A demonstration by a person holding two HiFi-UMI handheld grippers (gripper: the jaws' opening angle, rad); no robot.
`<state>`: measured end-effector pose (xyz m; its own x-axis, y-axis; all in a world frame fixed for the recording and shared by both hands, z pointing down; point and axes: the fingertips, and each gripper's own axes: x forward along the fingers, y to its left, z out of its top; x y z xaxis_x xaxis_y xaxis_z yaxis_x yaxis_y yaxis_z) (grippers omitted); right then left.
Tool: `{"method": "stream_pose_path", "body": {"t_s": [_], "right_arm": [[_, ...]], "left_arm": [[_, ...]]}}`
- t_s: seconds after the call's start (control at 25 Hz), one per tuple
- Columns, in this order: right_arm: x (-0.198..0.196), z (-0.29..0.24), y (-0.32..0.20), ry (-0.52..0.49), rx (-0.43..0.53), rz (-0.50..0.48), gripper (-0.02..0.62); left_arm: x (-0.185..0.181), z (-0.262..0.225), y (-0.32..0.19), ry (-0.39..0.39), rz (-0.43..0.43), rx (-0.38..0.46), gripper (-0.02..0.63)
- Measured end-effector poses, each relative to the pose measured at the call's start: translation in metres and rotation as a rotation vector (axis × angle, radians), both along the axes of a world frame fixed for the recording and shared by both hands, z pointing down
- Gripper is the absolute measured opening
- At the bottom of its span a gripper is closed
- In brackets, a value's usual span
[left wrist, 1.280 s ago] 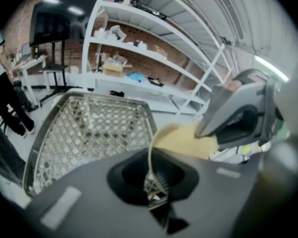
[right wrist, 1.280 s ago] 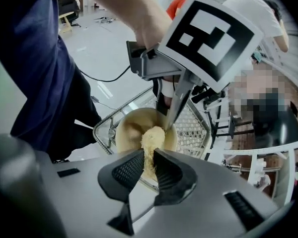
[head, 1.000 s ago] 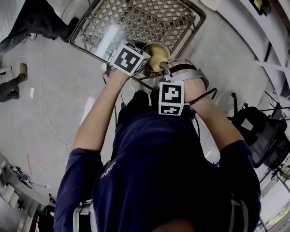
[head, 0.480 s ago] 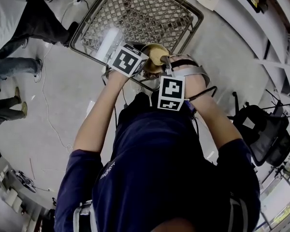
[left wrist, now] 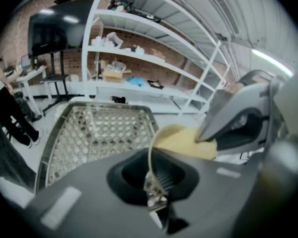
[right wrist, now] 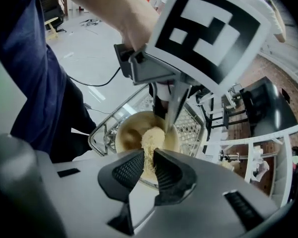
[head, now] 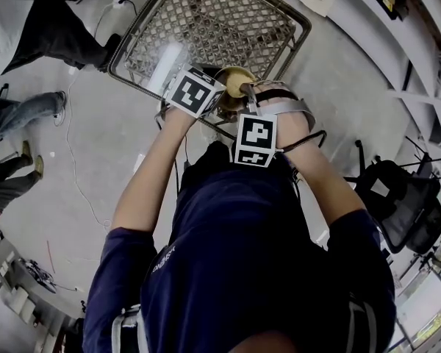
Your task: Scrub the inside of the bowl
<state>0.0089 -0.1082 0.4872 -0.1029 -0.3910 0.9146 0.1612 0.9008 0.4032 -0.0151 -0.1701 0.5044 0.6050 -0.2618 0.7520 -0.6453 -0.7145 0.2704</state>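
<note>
Jaws of the left gripper (left wrist: 154, 185) clamp the bowl (right wrist: 125, 133) by its rim over the near edge of the wire basket (head: 213, 28). The right gripper (right wrist: 148, 161) pinches a scrub pad (right wrist: 152, 139) inside. Hard scrubbing may lever the rim loose.

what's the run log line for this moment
left gripper: shut on bowl rim | right gripper: shut on sponge, sponge inside bowl | nearby: wire rack | stage: scrub
</note>
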Motion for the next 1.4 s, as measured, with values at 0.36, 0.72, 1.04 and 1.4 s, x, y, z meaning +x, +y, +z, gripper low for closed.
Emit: {"method": "stream_pose_path", "body": {"t_s": [0.36, 0.72, 1.04, 1.4], "right_arm": [[-0.006, 0.005, 0.030, 0.004, -0.085, -0.014, 0.054], [0.010, -0.002, -0.009, -0.019, -0.033, 0.071, 0.054], [-0.011, 0.007, 0.034, -0.027, -0.140, -0.004, 0.054], [0.009, 0.005, -0.006, -0.074, -0.082, 0.119, 0.054]], "left_arm": [[0.001, 0.000, -0.007, 0.001, -0.003, 0.009, 0.011], [0.000, 0.002, -0.005, 0.001, -0.001, -0.002, 0.011], [0.001, 0.005, -0.005, -0.012, 0.010, -0.003, 0.011], [-0.004, 0.012, -0.007, 0.001, -0.009, -0.038, 0.011]]}}
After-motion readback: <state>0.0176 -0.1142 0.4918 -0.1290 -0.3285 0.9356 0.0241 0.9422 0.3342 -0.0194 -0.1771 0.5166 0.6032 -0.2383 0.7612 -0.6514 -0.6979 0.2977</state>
